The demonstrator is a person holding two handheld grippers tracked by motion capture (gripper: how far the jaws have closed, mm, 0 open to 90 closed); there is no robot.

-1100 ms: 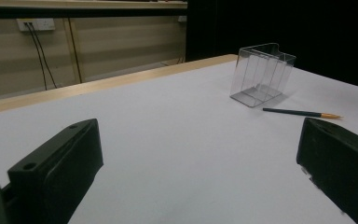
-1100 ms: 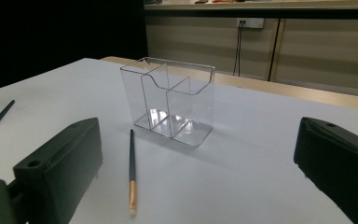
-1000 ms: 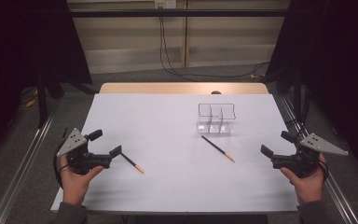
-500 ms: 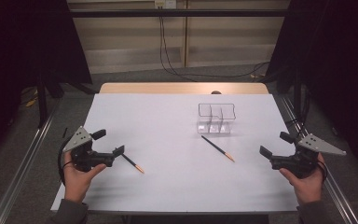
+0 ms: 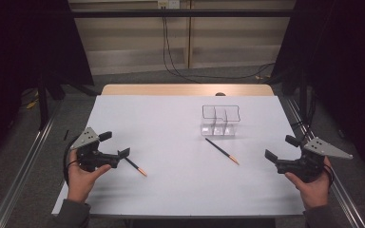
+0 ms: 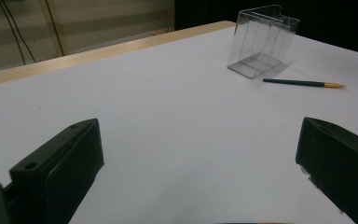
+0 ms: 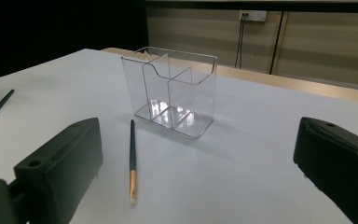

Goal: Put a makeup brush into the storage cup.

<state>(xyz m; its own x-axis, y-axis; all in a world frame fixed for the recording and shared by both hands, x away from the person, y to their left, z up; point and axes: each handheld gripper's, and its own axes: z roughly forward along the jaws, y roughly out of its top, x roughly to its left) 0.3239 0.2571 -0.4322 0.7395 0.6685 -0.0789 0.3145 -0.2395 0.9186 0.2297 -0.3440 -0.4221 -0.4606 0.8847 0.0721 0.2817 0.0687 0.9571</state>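
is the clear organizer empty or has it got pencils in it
Empty: the clear organizer shows bare compartments, and both pencils lie on the table outside it.

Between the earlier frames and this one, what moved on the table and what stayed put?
The left gripper slid slightly forward and to the right, towards the near pencil, jaws open, nothing gripped. The right gripper barely shifted and is open and empty. The near pencil, the second pencil and the clear organizer lie as before.

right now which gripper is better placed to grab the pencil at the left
Left. The left gripper, jaws open, sits right beside the near pencil; the right gripper is across the table.
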